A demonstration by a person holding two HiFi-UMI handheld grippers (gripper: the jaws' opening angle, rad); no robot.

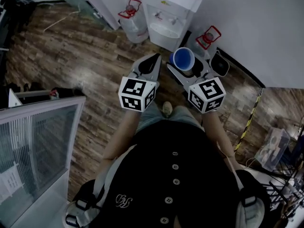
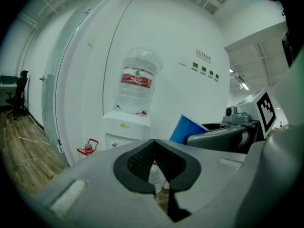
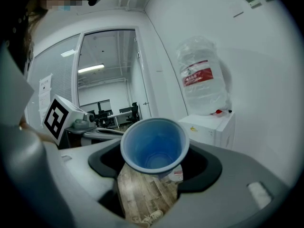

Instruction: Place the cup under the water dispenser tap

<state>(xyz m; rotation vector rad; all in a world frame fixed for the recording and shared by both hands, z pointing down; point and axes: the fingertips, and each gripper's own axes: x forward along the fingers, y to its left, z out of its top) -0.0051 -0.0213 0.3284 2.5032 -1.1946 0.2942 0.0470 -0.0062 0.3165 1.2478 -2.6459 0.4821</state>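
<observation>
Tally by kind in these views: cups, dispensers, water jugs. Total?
Blue cup: 1
Water dispenser: 1
Water jugs: 3, one on top of the dispenser, two on the floor beside it
Total: 5

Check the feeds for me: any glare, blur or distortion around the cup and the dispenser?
Head view: dim, with pale glare on the wooden floor, yet the blue cup reads sharp. Left gripper view: strong fisheye bending the wall, dark corners, water dispenser clear. Right gripper view: same fisheye, cup crisp, water bottle pale against the white background.
</observation>
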